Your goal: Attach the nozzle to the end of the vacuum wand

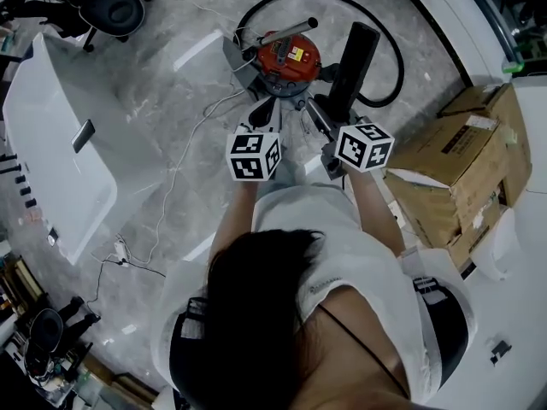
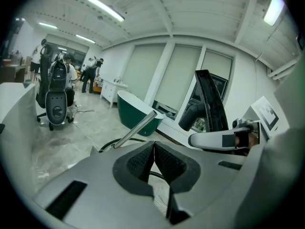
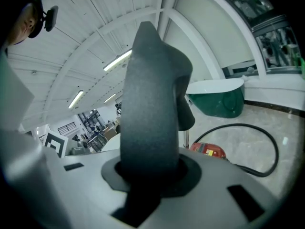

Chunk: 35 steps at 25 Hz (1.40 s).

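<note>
As now held: right claw [image 3: 150, 168] clamped on black nozzle [image 3: 152, 104], upright, near side of red canister [image 1: 289, 58]; left claw [image 2: 153, 163] pressed together, empty. Metal wand [image 1: 289, 31] slanting over canister, tip bare. Step judged: bringing nozzle over. Next: align socket with tip, push on.

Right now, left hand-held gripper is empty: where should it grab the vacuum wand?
Probably mid-shaft on the wand, jaws crossing the tube from the side. It is a thin round pipe slanting upward, and its raised end must stay bare for the nozzle.
</note>
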### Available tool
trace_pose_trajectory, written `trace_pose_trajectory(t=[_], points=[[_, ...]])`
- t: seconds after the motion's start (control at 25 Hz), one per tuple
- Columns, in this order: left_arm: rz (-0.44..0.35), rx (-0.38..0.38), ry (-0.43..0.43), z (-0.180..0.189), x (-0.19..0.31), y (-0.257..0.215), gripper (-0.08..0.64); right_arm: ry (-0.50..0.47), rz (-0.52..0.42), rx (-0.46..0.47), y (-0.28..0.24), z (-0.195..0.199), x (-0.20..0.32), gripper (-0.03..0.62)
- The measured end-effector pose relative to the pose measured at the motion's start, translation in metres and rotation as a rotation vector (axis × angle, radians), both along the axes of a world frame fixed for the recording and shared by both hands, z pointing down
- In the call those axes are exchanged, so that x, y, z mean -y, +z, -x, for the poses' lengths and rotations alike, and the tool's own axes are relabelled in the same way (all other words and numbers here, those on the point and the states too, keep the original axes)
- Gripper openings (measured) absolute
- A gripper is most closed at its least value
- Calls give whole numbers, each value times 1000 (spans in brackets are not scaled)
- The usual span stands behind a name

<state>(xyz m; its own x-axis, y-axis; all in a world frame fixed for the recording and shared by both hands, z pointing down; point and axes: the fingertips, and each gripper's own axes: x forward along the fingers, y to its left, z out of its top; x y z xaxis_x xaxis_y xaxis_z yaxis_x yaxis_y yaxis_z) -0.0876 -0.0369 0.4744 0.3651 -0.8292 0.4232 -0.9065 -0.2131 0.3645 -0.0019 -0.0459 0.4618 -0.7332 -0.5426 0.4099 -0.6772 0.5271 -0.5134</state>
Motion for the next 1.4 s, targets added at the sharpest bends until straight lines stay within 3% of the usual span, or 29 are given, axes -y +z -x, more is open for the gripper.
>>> trace_pose_trajectory(t=[0.56,0.76,1.28,1.4], points=[[-52,35,125,16,48,-12,6,155,7,-7,-4,-13,36,100],[-56,20,133,18,56,-12,6,157,-5,-19,-7,-11,40,100],[-52,120,151,22,83,-5,11,176,-1,9,-7,-20,62,97],[-48,150,152,24,94,-2,57,161,-13,11,-9,-19,74,97]])
